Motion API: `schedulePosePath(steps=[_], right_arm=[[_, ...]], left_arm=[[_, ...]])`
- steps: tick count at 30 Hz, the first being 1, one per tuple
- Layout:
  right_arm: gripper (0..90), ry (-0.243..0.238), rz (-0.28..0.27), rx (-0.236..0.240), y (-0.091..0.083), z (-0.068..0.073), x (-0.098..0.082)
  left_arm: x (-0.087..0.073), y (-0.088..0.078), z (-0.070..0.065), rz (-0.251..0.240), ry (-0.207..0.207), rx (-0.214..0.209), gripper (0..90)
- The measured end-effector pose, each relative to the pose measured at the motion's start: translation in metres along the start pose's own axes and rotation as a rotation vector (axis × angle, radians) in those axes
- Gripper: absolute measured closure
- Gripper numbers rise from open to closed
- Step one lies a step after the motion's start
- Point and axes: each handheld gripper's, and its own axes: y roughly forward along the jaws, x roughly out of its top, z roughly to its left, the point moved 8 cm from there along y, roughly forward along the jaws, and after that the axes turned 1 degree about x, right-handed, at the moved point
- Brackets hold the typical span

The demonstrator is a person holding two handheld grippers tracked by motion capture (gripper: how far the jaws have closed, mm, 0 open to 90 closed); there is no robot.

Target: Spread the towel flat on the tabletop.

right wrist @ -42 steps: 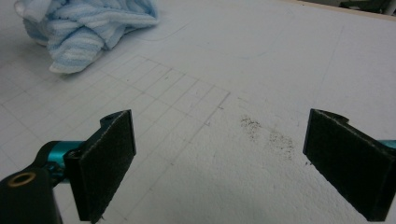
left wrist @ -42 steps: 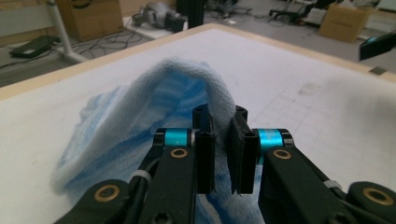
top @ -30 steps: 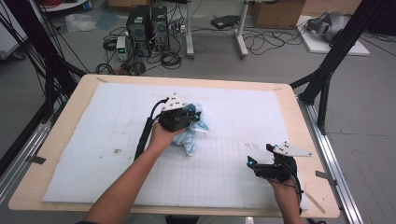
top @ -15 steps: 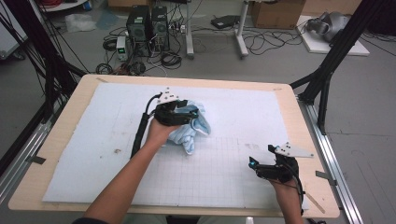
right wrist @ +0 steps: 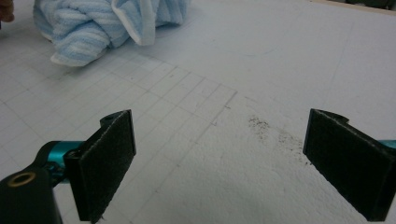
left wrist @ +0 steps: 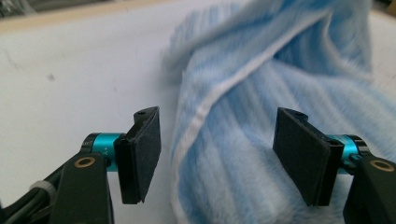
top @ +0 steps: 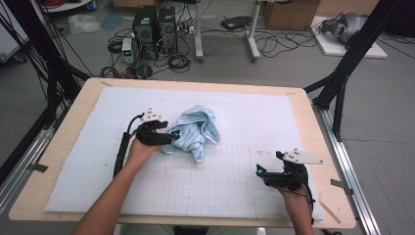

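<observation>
The crumpled blue towel (top: pixel 195 131) lies mid-bench on the white mat (top: pixel 254 117). The left gripper (left wrist: pixel 217 156) has just been opening, jaws wide around a fold, apparently not pressing. The right gripper (right wrist: pixel 224 168) waits wide, empty. Closing on several layers could drag the whole heap.

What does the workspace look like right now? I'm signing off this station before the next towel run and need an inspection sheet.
Surface: white gridded mat on a wooden table; dark speckled smudge on the mat.
Job's things: crumpled blue striped towel, near the mat's middle.
Clutter: nothing seen on the mat besides the towel.
Grippers: left gripper has just been opening; its pads stand apart, towel between them, unpressed. Right gripper open over bare mat, apart from the towel.
Cables: black cable trails from the left gripper along the forearm.
Surroundings: computer towers, loose floor cables, black frame struts.
</observation>
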Motion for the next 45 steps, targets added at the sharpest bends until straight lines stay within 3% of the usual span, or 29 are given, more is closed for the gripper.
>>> schedulePosePath(steps=[2,3,5,7,9,10,11,18,24,28,29,30,31,33,37,41,43,45], right_arm=[[8.3,-0.002,0.002,0.009,0.003,0.003,0.001],[8.3,-0.008,0.004,0.011,0.004,0.004,0.001],[8.3,-0.011,0.011,0.018,0.007,0.007,0.001],[8.3,-0.013,0.02,0.03,0.011,0.011,0.001],[8.3,-0.025,0.03,0.034,0.015,0.013,0.001],[8.3,-0.027,0.036,0.039,0.016,0.015,0.001],[8.3,-0.027,0.036,0.039,0.016,0.015,0.001],[8.3,-0.045,0.051,0.049,0.026,0.022,0.004],[8.3,-0.05,0.066,0.058,0.034,0.028,0.006],[8.3,-0.051,0.062,0.053,0.034,0.028,0.007],[8.3,-0.047,0.063,0.053,0.034,0.027,0.007],[8.3,-0.044,0.059,0.048,0.033,0.026,0.007],[8.3,-0.044,0.059,0.048,0.033,0.026,0.007],[8.3,-0.044,0.059,0.05,0.033,0.025,0.007],[8.3,-0.049,0.06,0.05,0.033,0.026,0.007],[8.3,-0.051,0.055,0.05,0.031,0.025,0.007],[8.3,-0.05,0.052,0.048,0.031,0.024,0.007],[8.3,-0.044,0.047,0.049,0.03,0.024,0.007]], left_arm=[[-0.007,0.004,-0.001,0.046,0.014,-0.012,55.7],[-0.009,0.005,-0.003,0.06,0.031,-0.022,55.7],[-0.008,0.001,-0.008,0.045,0.069,-0.023,78.7],[-0.003,-0.008,-0.011,0.017,0.025,-0.075,82.2],[0.001,-0.02,-0.012,-0.034,0.007,-0.081,82.3],[0.001,-0.036,-0.011,-0.077,-0.02,-0.092,82.3],[0.001,-0.036,-0.011,-0.077,-0.02,-0.092,82.3],[-0.014,-0.083,0.004,-0.147,-0.044,-0.065,82.3],[-0.039,-0.106,0.023,-0.114,-0.074,-0.014,82.1],[-0.047,-0.112,0.029,-0.084,-0.078,-0.005,78.8],[-0.046,-0.113,0.029,-0.079,-0.069,0.013,73.2],[-0.044,-0.113,0.029,-0.081,-0.067,0.027,53.9],[-0.041,-0.114,0.027,-0.089,-0.061,0.029,53.9],[-0.03,-0.113,0.019,-0.116,-0.029,0.023,47.8],[-0.007,-0.101,-0.007,-0.155,0.003,-0.07,38.5],[0.013,-0.075,-0.042,-0.148,0.047,-0.168,36.7],[0.017,-0.061,-0.053,-0.136,0.049,-0.172,35.2],[0.019,-0.047,-0.06,-0.114,0.067,-0.144,32.9]])
